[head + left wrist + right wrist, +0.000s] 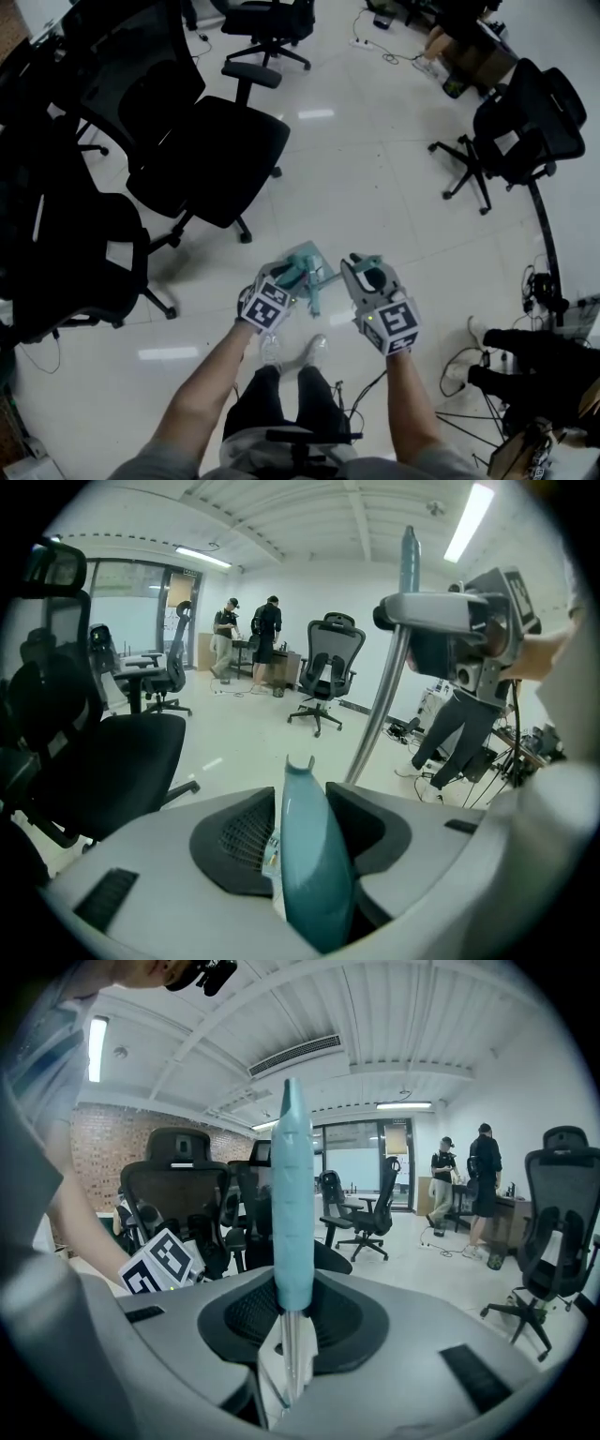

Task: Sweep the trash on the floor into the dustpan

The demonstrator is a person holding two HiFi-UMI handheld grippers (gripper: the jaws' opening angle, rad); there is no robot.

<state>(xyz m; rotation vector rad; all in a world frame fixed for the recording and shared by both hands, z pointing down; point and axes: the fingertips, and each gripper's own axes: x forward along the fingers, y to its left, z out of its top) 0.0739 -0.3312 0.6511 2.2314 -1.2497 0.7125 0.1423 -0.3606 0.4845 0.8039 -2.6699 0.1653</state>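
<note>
The teal, curved dustpan handle [314,864] is seen at the lower centre of the left gripper view, between the jaws of the left gripper [307,808]. The jaws are released: a dark gap is left between the handle and the right-hand pad. The teal pan [307,258] is found just below the centre of the head view, over the white tiled floor [375,178] and just beyond the person's shoes [272,349]. The broom handle [291,1194], a teal sleeve over a metal pole, is grasped upright by the right gripper [286,1335], whose jaws are clenched on it at the centre of the right gripper view. Black office chairs [206,159] are spread over the upper left of the head view. Two people [246,635] are seen standing far off, left of centre in the left gripper view.
</note>
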